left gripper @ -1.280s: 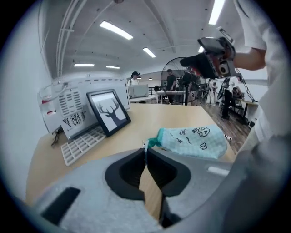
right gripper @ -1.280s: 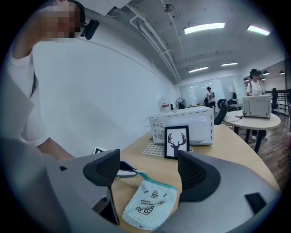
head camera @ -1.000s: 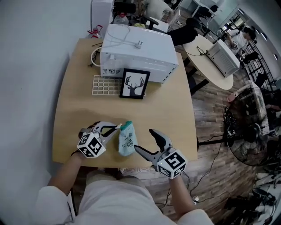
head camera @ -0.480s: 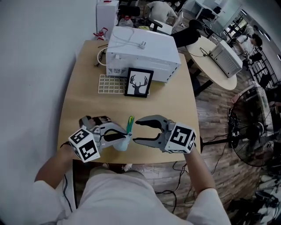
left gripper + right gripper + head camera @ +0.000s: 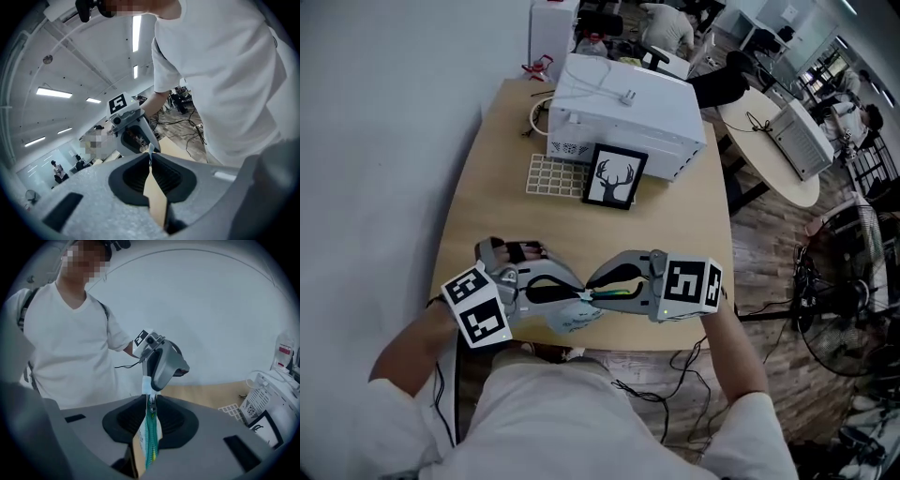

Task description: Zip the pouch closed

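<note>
Right gripper view: right gripper (image 5: 153, 398) jaws had just been closing and looked pinched on the teal zipper of pouch (image 5: 151, 436). Pouch hung in air between both tools, over front edge of table (image 5: 675, 234). Just beyond, left gripper (image 5: 148, 386) jaws were together on pouch end. I figured best move was: hold left firm, pull straight along teeth, no twist.

From the head view we see little of the pouch (image 5: 573, 320): the left gripper (image 5: 577, 291) and right gripper (image 5: 591, 289) cover its top edge and zip.
</note>
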Demonstrator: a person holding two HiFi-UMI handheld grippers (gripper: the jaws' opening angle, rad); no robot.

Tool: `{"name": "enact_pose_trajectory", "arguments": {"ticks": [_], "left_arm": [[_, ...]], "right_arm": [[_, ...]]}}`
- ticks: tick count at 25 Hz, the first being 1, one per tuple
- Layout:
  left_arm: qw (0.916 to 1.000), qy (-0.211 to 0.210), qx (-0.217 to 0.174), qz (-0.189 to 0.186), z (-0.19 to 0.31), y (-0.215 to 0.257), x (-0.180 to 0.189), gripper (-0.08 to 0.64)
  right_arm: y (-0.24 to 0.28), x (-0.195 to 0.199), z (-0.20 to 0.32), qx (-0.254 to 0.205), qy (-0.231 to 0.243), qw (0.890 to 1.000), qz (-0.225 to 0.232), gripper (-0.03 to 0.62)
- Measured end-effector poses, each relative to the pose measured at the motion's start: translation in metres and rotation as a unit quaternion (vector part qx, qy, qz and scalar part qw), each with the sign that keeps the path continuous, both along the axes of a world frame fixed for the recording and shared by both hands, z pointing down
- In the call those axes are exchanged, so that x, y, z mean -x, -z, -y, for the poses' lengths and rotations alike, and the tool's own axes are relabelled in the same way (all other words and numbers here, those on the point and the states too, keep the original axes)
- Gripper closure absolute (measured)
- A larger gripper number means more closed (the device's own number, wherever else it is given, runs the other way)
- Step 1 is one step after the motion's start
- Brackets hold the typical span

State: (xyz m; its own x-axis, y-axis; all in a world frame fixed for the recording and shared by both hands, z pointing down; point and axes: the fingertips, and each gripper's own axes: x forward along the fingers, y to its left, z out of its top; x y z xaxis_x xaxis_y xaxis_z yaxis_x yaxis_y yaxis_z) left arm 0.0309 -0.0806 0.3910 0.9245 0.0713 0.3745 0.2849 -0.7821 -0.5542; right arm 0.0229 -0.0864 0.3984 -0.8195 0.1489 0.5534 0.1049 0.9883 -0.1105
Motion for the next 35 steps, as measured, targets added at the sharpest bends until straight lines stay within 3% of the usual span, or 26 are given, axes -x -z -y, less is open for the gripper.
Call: {"name": "enact_pose_trajectory", "arguments": {"ticks": [8,16,24,35], "left_arm": [[0.9992,0.024,0.024,-0.018,0.007,-0.004,-0.002,0.532],[0.9998,0.006,0.006,-0.015,-0.003,0.001,-0.011,0.535],[0.9996,0.018,0.016,-0.014,-0.001,-0.006,-0.007,0.535],[1.0000,0.000,0.002,0.005,-0.016,-0.011,-0.009,0.535]], "right_arm": [[-0.007,-0.008,0.010,-0.003,-0.027,0.999,0.021,0.540],[-0.001,-0.018,-0.001,0.022,-0.019,0.999,0.036,0.542],[-0.008,-0.020,0.003,0.041,-0.051,0.997,0.052,0.543],[-0.012,-0.025,-0.012,0.149,-0.015,0.986,0.069,0.551]]}}
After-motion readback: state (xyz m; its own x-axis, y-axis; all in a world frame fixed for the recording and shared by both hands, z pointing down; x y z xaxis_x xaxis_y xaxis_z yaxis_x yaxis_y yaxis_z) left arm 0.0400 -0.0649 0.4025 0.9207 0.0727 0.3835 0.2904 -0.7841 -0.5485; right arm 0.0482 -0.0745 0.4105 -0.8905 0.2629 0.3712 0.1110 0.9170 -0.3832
